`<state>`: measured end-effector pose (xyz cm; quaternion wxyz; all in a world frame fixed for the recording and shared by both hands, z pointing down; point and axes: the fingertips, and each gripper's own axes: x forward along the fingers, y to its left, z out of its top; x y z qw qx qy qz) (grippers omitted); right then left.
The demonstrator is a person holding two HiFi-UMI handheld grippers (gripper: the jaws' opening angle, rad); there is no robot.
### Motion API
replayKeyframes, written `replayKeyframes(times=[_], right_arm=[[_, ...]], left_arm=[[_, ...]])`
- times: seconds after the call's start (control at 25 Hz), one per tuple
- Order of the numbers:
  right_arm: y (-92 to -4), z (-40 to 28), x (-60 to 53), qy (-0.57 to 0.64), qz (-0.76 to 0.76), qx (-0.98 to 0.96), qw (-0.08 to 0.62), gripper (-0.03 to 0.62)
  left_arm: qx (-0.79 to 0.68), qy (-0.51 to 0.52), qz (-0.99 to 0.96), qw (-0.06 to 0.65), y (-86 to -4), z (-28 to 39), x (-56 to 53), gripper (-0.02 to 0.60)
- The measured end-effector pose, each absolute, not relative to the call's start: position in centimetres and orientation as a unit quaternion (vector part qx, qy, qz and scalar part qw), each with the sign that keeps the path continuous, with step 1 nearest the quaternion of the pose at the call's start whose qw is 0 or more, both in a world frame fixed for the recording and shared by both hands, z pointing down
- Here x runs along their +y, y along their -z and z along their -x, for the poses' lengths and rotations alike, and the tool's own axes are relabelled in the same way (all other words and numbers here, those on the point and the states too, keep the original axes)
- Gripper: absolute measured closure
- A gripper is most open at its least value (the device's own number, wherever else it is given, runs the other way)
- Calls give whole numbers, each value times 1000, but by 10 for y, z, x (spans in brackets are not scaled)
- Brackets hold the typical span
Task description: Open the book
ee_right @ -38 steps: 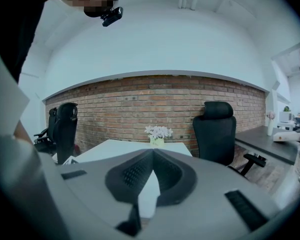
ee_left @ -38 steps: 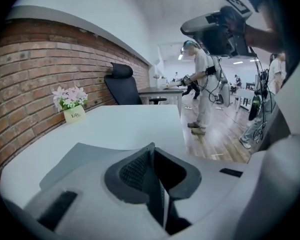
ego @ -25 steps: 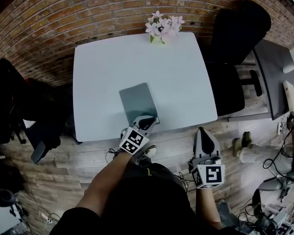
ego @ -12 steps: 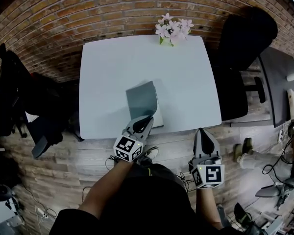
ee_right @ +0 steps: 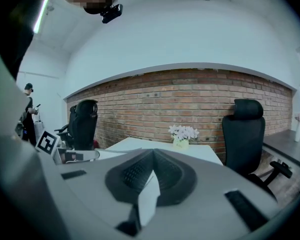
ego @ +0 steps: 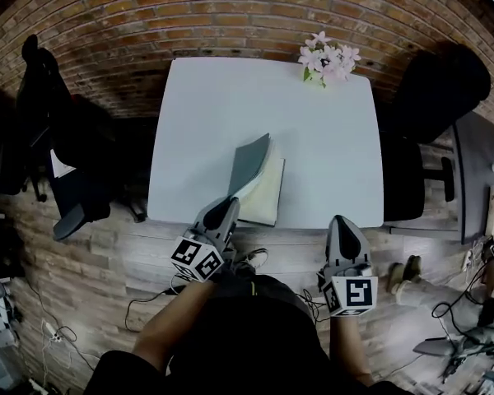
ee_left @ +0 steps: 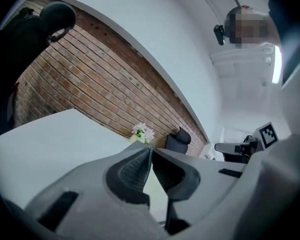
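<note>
The brick wall (ego: 230, 15) ran across the scene far beyond both claws. The white desk (ego: 206, 105) stretched ahead of the left claw (ego: 227, 208), whose tip sat at its near edge. A black office chair (ego: 432, 97) stood off beyond the right claw (ego: 341, 222) and to its right.

The book (ego: 269, 194) lay on the desk just ahead of the left claw. Its cream pages were bared to the claw's right. The grey cover (ego: 249, 164) rose at a slant from the claw's tip, lifted partway off the pages. I had the left claw pinched shut on the cover's near corner.

The right claw hung off the desk, just short of its near edge and well to the right of the book. Its jaws were pressed together on nothing.

A small pot of pink flowers (ego: 325, 58) stood at the desk's far edge, well ahead of the right claw.
</note>
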<state>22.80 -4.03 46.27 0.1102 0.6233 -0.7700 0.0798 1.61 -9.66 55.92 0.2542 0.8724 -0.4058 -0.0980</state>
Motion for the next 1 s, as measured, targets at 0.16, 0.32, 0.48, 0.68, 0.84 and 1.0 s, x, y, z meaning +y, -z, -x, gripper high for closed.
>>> replayKeyframes(times=[0.16, 0.32, 0.48, 0.68, 0.84, 1.0], right_arm=[[-461, -210, -49, -77, -606, -786, 97, 583], [-462, -199, -53, -79, -595, -792, 114, 583], [-463, -192, -55, -80, -592, -793, 118, 583], [-464, -193, -56, -77, -596, -791, 116, 583], [-461, -188, -58, -75, -597, -792, 100, 583], [-462, -188, -59, -77, -603, -787, 103, 583]], left_arm=[[-443, 115, -849, 264, -562, 19, -98, 546], [-480, 120, -826, 269, -569, 55, -101, 546], [-512, 113, -807, 272, -581, 89, -104, 548], [-538, 94, -792, 273, -599, 118, -108, 549], [-552, 68, -786, 269, -612, 135, -113, 549], [-562, 14, -789, 248, -628, 152, -117, 549]])
